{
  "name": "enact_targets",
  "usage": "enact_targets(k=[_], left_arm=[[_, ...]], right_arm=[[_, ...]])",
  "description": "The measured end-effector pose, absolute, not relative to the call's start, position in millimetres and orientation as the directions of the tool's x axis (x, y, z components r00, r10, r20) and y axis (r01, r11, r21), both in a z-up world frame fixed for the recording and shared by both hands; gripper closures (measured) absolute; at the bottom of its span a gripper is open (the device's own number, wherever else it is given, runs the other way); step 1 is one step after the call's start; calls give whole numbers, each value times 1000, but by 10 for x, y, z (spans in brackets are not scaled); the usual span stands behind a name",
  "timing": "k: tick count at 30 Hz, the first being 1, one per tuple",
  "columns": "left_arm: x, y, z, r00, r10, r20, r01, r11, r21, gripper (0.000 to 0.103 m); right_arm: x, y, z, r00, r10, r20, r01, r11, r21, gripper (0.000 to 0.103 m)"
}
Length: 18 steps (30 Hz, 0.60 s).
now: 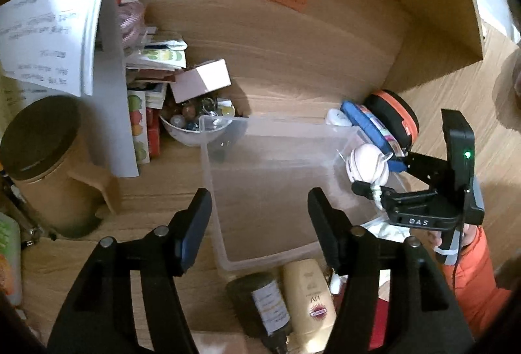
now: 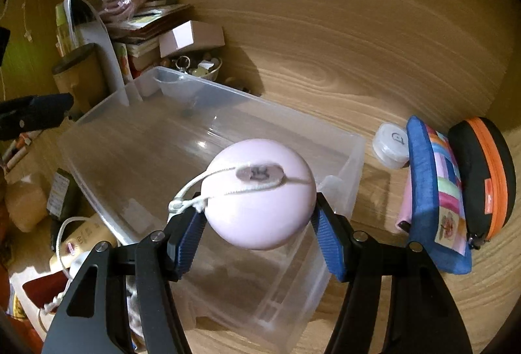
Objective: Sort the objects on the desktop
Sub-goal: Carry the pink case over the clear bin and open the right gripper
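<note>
My right gripper (image 2: 257,217) is shut on a pale pink round case (image 2: 259,194) with a white cord, held above the near right corner of a clear plastic bin (image 2: 107,139). From the left wrist view the same pink case (image 1: 366,162) hangs at the bin's right wall (image 1: 348,139), gripped by the right gripper (image 1: 374,188). My left gripper (image 1: 259,217) stands open over the bin's near left corner with nothing between its fingers. The bin (image 1: 224,256) looks empty apart from a small dark item at its far end.
A cream UV tube (image 1: 309,298) and dark bottle (image 1: 263,305) lie in front of the bin. A blue patchwork pouch (image 2: 436,191), orange-black zip case (image 2: 485,178) and small white jar (image 2: 390,145) sit right of it. A trinket bowl (image 1: 195,126), books and brown canister (image 1: 42,155) stand left.
</note>
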<state>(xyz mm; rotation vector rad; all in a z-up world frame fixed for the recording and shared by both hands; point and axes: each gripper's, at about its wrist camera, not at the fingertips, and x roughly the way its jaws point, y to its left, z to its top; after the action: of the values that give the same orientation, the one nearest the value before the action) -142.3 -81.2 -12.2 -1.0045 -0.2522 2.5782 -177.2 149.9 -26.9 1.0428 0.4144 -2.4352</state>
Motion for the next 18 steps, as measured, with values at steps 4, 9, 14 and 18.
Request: enact_targets(k=[4, 9, 14, 18], left_arm=[[-1278, -843, -36, -686, 403, -606, -282, -915, -289, 42], [-979, -995, 83, -712, 334, -617, -256, -943, -214, 24], [-632, -1150, -147, -648, 301, -700, -240, -953, -187, 21], [-468, -1065, -431, -587, 259, -767, -237, -961, -144, 21]], right_arm=[[-1879, 1465, -320, -595, -280, -753, 522, -848, -97, 43], [-1948, 1431, -327, -573, -269, -774, 545, -831, -115, 43], [-1989, 1414, -324, -546, -268, -794, 568, -815, -116, 43], [-2031, 1379, -329, -511, -268, -817, 590, -800, -106, 43]])
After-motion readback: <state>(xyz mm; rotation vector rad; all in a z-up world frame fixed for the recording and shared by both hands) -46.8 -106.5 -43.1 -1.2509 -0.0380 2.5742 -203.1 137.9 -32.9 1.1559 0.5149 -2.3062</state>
